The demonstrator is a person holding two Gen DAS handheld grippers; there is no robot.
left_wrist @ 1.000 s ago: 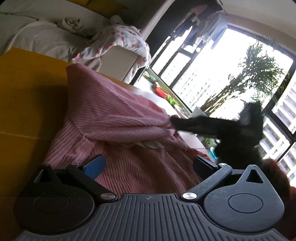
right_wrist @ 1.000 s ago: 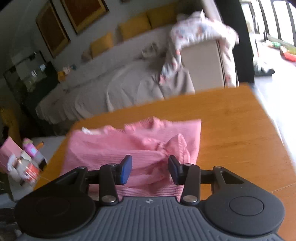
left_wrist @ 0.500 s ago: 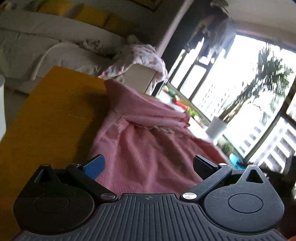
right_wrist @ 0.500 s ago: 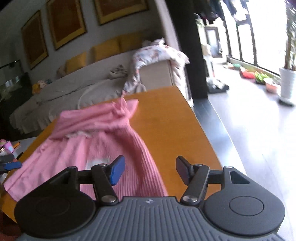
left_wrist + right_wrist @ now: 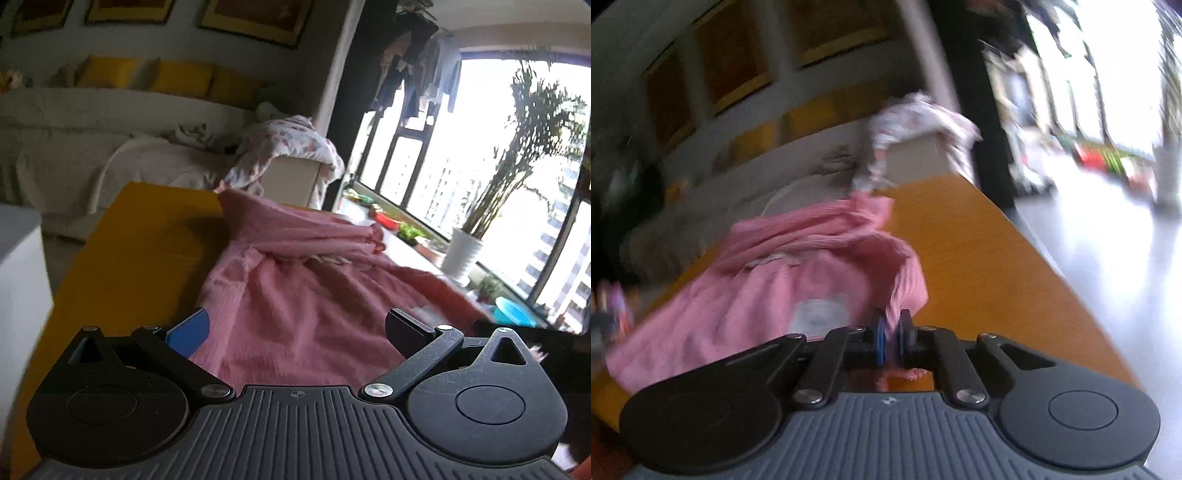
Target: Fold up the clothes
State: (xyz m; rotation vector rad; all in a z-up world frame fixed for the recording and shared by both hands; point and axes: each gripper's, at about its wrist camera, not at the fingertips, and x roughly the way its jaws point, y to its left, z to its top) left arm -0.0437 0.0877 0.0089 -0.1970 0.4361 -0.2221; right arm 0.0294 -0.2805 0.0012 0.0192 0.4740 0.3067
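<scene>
A pink garment (image 5: 295, 295) lies rumpled on a yellow-orange counter (image 5: 140, 258) in a living room, its far part bunched into folds. The left tool (image 5: 295, 328) hangs over the near part of the cloth with its fingers spread wide and nothing between them. In the right wrist view, which is blurred, the right tool (image 5: 889, 338) has its fingers pressed nearly together on an edge of the garment (image 5: 757, 295); a flap of the cloth rises from the pinch and curls over above the counter (image 5: 979, 258). A pale patch shows on the garment just ahead of that tool.

Beyond the counter stands a sofa (image 5: 74, 147) under a light cover with yellow cushions (image 5: 181, 79) along its back; a flowered cloth (image 5: 288, 144) is draped over its end. Framed pictures (image 5: 255, 18) hang on the wall above. By the window (image 5: 480, 166), a white pot (image 5: 460, 254) holds a tall leafy plant (image 5: 532, 147), and smaller pots nearby hold green plants. A blue basin (image 5: 513, 314) sits on the floor; its contents cannot be made out.
</scene>
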